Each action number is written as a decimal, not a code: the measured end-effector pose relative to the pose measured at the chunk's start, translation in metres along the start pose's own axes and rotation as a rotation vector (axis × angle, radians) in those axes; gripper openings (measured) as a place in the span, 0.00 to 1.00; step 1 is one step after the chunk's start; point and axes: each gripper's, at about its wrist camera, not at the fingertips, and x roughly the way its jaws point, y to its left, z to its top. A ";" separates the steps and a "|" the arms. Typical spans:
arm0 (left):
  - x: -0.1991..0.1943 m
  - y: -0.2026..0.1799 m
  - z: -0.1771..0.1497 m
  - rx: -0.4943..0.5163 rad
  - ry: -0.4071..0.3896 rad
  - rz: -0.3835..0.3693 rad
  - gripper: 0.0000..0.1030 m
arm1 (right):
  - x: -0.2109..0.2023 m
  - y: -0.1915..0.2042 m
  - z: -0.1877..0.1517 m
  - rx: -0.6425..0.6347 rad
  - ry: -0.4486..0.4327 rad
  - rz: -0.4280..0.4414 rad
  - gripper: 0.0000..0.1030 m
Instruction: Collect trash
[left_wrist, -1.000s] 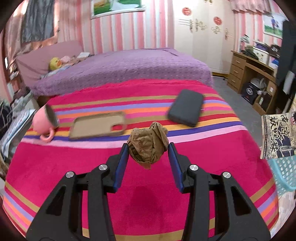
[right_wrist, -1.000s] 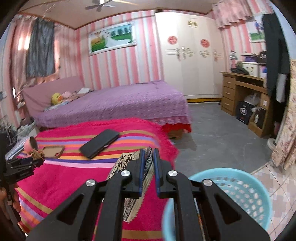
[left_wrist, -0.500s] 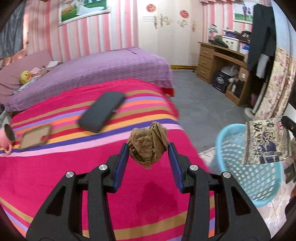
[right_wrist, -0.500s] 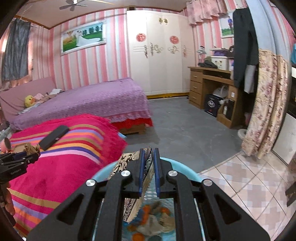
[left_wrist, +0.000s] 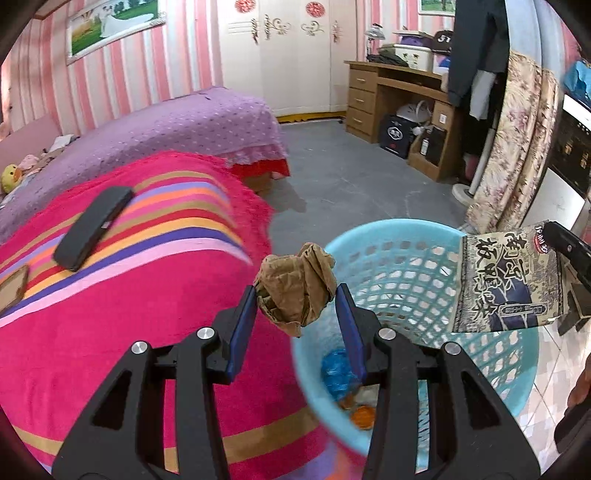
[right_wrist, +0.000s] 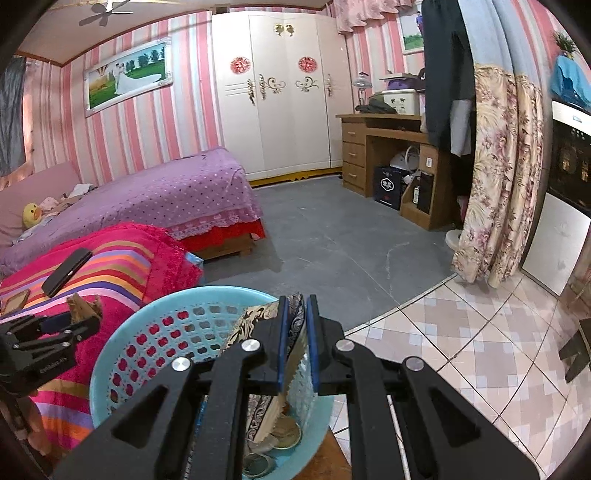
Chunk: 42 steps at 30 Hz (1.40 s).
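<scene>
My left gripper (left_wrist: 295, 299) is shut on a crumpled brown paper ball (left_wrist: 295, 286), held in the air at the near rim of a light blue plastic basket (left_wrist: 417, 266). The basket holds blue and orange scraps at its bottom. My right gripper (right_wrist: 295, 321) is shut on a flat printed snack wrapper (right_wrist: 255, 317), which hangs over the same basket (right_wrist: 155, 332). In the left wrist view that wrapper (left_wrist: 506, 280) shows over the basket's right side. In the right wrist view the left gripper (right_wrist: 74, 317) with the paper is at the left.
The basket stands on the floor against a bed with a pink striped blanket (left_wrist: 129, 277). A black case (left_wrist: 94, 227) and a brown phone case (left_wrist: 13, 288) lie on the blanket. A purple bed (right_wrist: 155, 192), a wooden desk (right_wrist: 388, 147) and a floral curtain (right_wrist: 498, 177) stand farther back.
Both grippers swung right from over the striped bed to the blue basket, each keeping its hold. The pink mug left the left wrist view.
</scene>
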 end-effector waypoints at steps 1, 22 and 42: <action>0.002 -0.004 0.001 0.000 0.003 -0.005 0.41 | 0.001 -0.001 0.000 0.000 0.000 -0.003 0.10; -0.019 0.019 0.010 -0.030 -0.052 0.064 0.84 | 0.011 0.008 -0.005 0.001 0.019 0.023 0.13; -0.119 0.143 -0.033 -0.141 -0.135 0.193 0.94 | -0.012 0.078 -0.009 -0.077 0.029 0.034 0.94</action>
